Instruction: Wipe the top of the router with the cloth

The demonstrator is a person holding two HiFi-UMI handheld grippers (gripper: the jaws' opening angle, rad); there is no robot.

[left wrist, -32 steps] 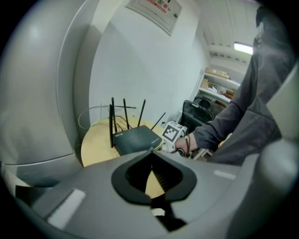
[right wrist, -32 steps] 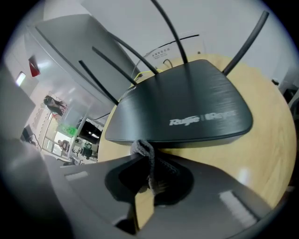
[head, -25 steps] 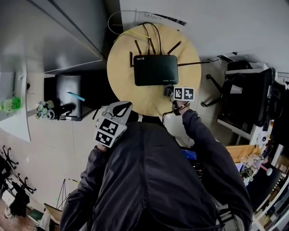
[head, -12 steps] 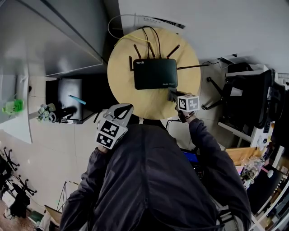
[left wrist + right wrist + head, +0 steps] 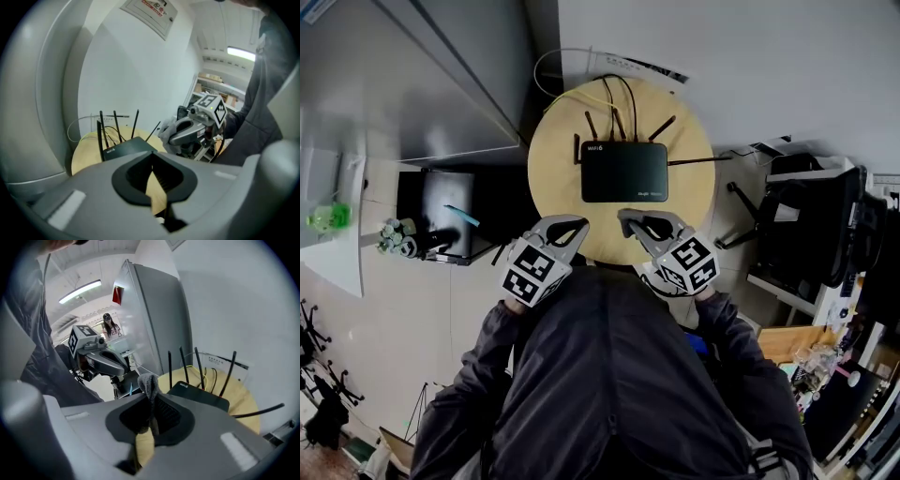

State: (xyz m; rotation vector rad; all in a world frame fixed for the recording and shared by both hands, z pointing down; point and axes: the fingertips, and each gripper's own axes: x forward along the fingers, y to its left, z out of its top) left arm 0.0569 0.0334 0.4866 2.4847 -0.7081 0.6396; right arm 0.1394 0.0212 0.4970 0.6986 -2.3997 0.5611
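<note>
A black router (image 5: 623,172) with several upright antennas lies flat in the middle of a round wooden table (image 5: 551,155). My right gripper (image 5: 625,218) hovers at the table's near edge, just in front of the router, shut on a grey cloth (image 5: 148,382) that sticks up past its tips. In the right gripper view the router (image 5: 200,397) lies ahead and to the right. My left gripper (image 5: 579,224) hangs beside it at the near left edge, shut with nothing in it. From the left gripper view the router (image 5: 127,147) and the cloth (image 5: 168,133) in the right gripper both show.
Yellow and black cables (image 5: 602,86) run off the router's back toward the wall. A grey cabinet (image 5: 422,75) stands left of the table, with a black shelf unit (image 5: 441,208) below it. A black chair (image 5: 811,202) is at the right. A person (image 5: 110,327) stands far off.
My right gripper has drawn back from the router's front right corner toward me and to the left, now beside the left gripper. The left gripper has edged forward a little.
</note>
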